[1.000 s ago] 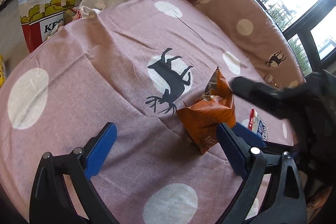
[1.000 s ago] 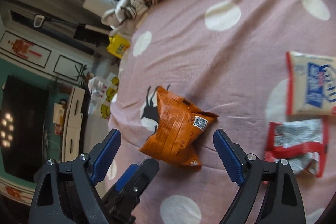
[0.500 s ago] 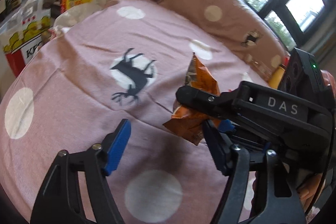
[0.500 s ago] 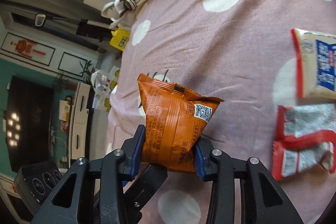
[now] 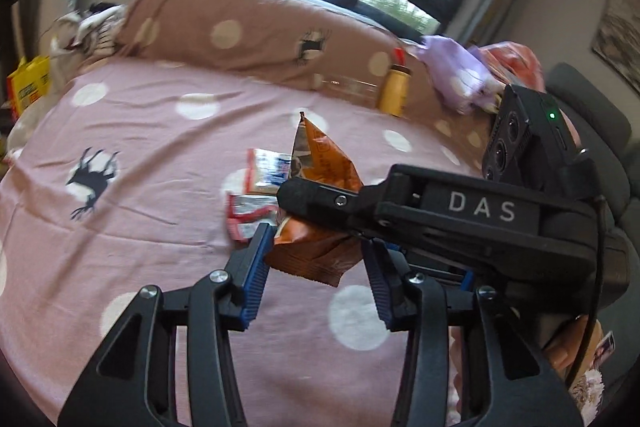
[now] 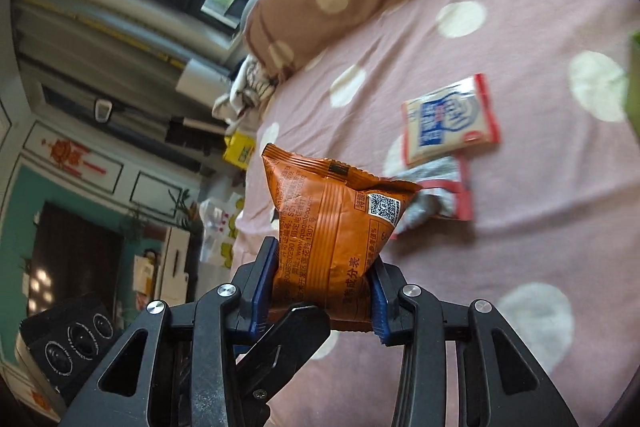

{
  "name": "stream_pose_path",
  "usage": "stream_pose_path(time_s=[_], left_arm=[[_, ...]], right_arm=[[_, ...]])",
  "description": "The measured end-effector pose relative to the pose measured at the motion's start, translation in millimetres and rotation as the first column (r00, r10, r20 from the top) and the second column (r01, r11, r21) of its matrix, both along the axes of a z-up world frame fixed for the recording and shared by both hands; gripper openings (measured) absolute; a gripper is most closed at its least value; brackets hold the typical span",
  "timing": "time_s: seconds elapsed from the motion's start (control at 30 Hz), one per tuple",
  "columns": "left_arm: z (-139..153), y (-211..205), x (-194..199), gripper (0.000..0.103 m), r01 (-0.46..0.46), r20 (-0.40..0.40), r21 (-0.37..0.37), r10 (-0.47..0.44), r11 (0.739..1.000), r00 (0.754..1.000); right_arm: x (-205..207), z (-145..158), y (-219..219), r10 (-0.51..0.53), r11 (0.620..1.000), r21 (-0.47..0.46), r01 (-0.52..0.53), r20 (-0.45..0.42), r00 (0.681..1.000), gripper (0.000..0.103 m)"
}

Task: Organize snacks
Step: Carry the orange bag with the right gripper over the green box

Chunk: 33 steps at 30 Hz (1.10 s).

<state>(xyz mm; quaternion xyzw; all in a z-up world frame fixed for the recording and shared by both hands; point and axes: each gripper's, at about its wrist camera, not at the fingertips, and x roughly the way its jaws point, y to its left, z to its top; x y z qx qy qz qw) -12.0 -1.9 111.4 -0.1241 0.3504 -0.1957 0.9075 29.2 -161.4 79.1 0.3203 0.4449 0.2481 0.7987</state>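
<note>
An orange snack bag hangs above the pink dotted bedsheet, with my right gripper shut on its lower half. In the left wrist view the same bag stands upright, and the right gripper's finger crosses in front of it. My left gripper is closing its jaws around the bag's bottom corner; the blue pads stand close beside it without visibly squeezing it. A white-and-blue packet and a crumpled red-and-white packet lie on the sheet just beyond.
A brown dotted pillow runs along the far side of the bed. Beside it stand a yellow bottle and a purple cloth. A yellow bag sits past the bed's left edge.
My right gripper shut on the orange bag and lifted it off the sheet toward the two packets. My left gripper's jaws narrowed around the bag's bottom as both hands swung across the bed.
</note>
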Motion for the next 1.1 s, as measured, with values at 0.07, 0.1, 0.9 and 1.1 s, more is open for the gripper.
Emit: stream_pose_path(time_s=[0.07, 0.1, 0.9, 1.1], left_arm=[[4, -15, -2, 0.042, 0.047, 0.008, 0.001, -0.047, 0.999, 0.999], [7, -23, -3, 0.040, 0.070, 0.011, -0.002, -0.070, 0.998, 0.997], [14, -215, 24, 0.031, 0.466, -0.008, 0.106, -0.468, 0.878, 0.884], [2, -232, 25, 0.031, 0.496, -0.051, 0.095, -0.494, 0.863, 0.868]], right_arm=[[-8, 7, -15, -0.042, 0.999, -0.016, 0.043, 0.023, 0.999, 0.043], [-13, 10, -25, -0.067, 0.997, -0.020, 0.068, 0.035, 0.997, 0.043], [-67, 12, -202, -0.588, 0.807, 0.071, 0.586, 0.017, 0.809, 0.043], [-72, 2, -221, -0.651, 0.758, 0.027, 0.652, -0.031, 0.759, 0.043]])
